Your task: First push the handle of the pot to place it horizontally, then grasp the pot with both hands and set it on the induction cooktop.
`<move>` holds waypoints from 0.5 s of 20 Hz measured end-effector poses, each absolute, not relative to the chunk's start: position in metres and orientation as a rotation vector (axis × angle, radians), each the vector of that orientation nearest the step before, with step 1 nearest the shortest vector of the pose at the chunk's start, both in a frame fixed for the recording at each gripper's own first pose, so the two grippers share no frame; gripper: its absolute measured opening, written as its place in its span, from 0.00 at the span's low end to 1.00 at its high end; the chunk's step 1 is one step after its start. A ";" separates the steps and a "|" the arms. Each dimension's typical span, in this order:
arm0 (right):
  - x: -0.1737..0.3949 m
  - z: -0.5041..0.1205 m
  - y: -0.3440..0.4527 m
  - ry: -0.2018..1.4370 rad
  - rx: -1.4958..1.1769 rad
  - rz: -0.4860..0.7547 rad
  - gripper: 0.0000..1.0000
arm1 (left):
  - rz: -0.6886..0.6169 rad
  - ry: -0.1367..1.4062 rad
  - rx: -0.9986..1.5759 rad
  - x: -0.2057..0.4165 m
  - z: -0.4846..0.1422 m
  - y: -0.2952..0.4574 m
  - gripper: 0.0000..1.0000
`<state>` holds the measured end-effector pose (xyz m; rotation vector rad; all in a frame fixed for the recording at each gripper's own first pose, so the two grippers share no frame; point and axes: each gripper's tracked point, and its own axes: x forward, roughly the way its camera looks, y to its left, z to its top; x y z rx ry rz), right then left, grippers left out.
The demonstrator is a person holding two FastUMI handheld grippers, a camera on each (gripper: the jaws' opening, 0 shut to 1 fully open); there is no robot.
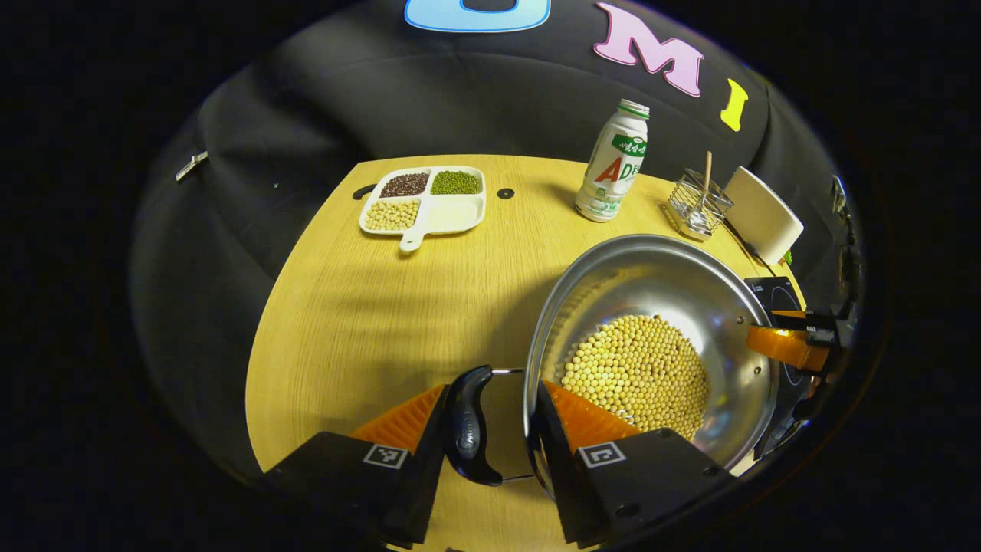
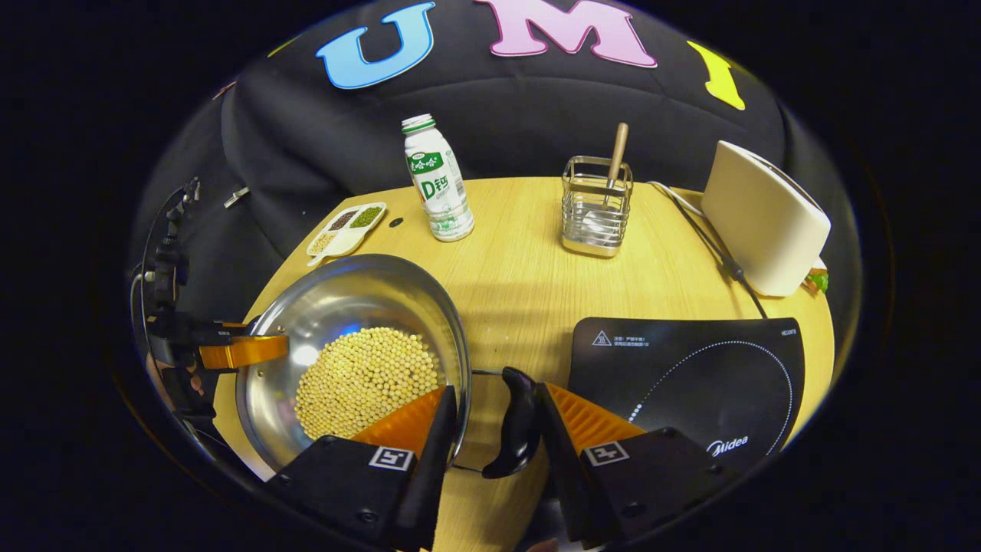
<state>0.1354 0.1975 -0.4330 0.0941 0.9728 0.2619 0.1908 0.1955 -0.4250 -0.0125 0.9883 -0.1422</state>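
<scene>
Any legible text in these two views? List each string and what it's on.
"Midea": brand mark at the near corner of the black glass induction cooktop.
Small print beside a warning triangle at the cooktop's far corner: too small to read.
Label on the white plastic bottle with green cap: print curves out of sight, not readable whole.
Embossed word on the black pot handle: blurred, unreadable.

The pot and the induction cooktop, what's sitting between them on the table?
In the right gripper view, only bare table separates the pot from the induction cooktop, apart from the pot's own side handle between the right gripper's fingers.
</scene>
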 end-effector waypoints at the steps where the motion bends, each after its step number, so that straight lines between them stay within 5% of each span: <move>1: 0.136 -0.437 0.200 0.983 0.098 0.266 0.66 | -0.142 0.989 -0.006 0.191 -0.424 0.196 0.66; 10: 0.143 -0.447 0.207 1.024 0.093 0.211 0.58 | -0.100 0.956 -0.026 0.191 -0.420 0.202 0.62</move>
